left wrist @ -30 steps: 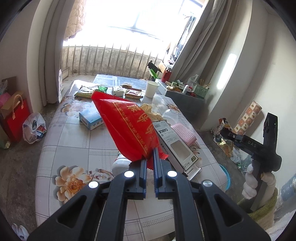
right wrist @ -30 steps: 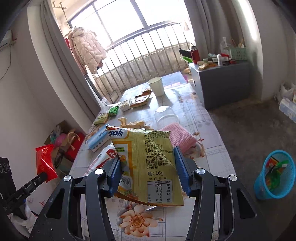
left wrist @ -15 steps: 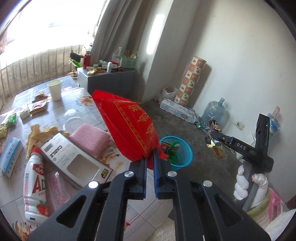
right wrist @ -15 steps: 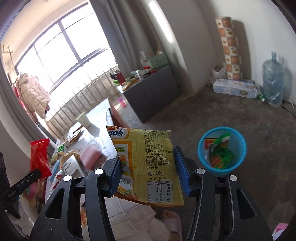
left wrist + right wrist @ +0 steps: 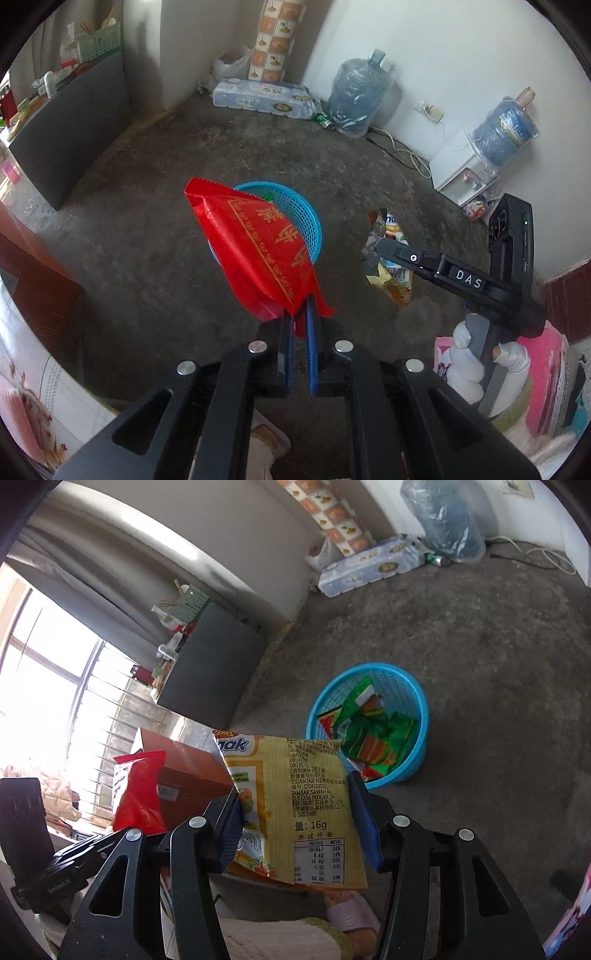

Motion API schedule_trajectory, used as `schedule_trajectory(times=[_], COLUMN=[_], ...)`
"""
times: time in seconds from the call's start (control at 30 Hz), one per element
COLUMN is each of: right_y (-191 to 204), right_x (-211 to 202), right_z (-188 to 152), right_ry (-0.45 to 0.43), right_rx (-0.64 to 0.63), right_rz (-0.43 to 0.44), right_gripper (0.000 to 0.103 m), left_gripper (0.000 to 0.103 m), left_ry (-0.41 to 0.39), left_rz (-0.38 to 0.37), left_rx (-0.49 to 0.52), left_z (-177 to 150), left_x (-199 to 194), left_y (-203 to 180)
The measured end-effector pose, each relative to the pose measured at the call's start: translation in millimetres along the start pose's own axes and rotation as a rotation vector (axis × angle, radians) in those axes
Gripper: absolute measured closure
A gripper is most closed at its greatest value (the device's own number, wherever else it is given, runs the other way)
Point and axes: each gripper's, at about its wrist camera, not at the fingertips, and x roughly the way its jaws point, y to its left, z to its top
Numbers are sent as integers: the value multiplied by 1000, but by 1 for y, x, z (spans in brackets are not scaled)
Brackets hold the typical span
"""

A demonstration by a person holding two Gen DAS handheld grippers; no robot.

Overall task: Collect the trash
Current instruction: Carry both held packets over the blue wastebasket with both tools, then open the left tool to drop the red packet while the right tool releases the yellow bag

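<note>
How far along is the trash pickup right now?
Done: green wrappers already lie in the blue basket. In hand: left claw grips a red bag, right claw a yellow snack packet. Left: dropping both into the basket.

ahead of the left gripper (image 5: 300, 314) and below it stands the basket (image 5: 308, 214) on the floor, partly behind the bag (image 5: 258, 247) pinched in its jaws. the right gripper (image 5: 391, 254) is off to its right, with the packet (image 5: 388, 280) in it. seen from the right gripper (image 5: 295, 808), the basket (image 5: 413, 698) lies ahead and to the right, wrappers (image 5: 373, 734) inside it. far ahead by the wall lie a water jug (image 5: 354, 96) and a roll pack (image 5: 262, 99), side by side.
</note>
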Motion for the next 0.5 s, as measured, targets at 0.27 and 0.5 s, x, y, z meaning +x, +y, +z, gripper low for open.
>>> schedule_trajectory(times=[0.27, 0.5], right_y=[-42, -106], right_x=[105, 168], right_z=[58, 62], right_ry=[132, 200], right_rx=[154, 362], right_rz=[53, -13], right_gripper=[36, 28], left_gripper=[96, 60], left_ry=[130, 217], left_rz=[66, 86], left_rx=[32, -18], left_z=[58, 75], left_x=[126, 203], left_y=[8, 19])
